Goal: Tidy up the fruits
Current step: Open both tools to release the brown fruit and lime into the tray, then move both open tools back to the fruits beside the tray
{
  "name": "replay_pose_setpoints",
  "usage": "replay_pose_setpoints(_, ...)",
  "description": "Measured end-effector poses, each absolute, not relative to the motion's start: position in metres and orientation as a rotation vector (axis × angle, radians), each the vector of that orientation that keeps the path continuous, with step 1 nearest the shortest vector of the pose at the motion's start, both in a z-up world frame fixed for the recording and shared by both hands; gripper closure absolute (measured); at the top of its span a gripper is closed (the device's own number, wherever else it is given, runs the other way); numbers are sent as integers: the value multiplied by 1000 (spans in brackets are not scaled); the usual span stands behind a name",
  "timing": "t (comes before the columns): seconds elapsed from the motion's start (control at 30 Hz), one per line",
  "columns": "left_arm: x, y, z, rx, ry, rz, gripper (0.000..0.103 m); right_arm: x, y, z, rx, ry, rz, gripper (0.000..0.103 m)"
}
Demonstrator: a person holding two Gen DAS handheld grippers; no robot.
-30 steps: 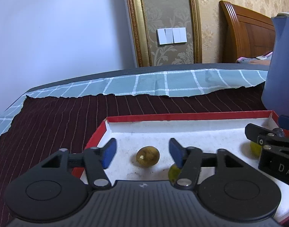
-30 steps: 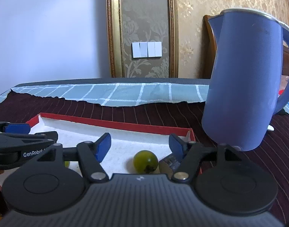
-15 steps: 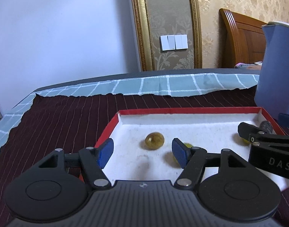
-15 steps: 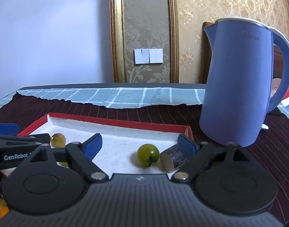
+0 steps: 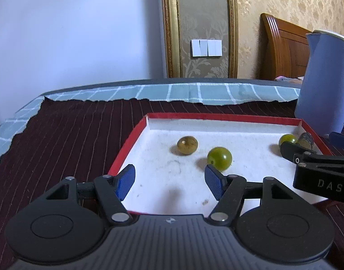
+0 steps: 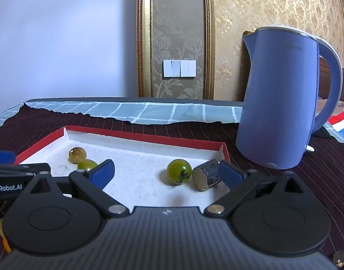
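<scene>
Both tongs hover low over the red-rimmed tray [image 5: 135, 132] at frame centre. The left tongs [image 5: 170, 181] are released, gripping nothing. The right tongs [image 6: 167, 172] are spreading wide, a green fruit [image 6: 179, 172] and a dark stub [image 6: 206, 177] lying loose between them. Two more fruits [image 5: 187, 145] lie mid-tray. A blue kettle [image 6: 277, 99] stands at right.

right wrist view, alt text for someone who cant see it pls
The right hand-held gripper, jaws opening and holding nothing, points into a red-rimmed white tray. A green fruit and a short grey cylinder lie just ahead, two more fruits sit farther left, and a blue kettle stands right of the tray.
</scene>
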State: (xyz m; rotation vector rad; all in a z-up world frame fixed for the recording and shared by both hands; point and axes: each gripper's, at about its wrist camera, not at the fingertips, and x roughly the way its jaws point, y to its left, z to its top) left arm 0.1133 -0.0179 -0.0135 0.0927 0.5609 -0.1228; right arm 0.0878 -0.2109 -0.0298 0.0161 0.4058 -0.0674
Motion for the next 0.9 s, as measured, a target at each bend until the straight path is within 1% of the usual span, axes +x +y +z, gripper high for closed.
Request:
replay_pose_setpoints(0.27,98,-5,-16,62,559,-118,35,74,-213,-32,39,403,-62,0)
replay_pose_setpoints(0.57,70,24,-22,16,548,-144,34,42,-216,-37,97,394,-29,0)
replay_pose_setpoints(0.8,50,50,-12,-41,496,-170,33,19,-215,-41,125,392,-72,0)
replay_pose_setpoints(0.9,44,54,-17,-18,512,-191,31,12,-211,-42,105,400,-108,0)
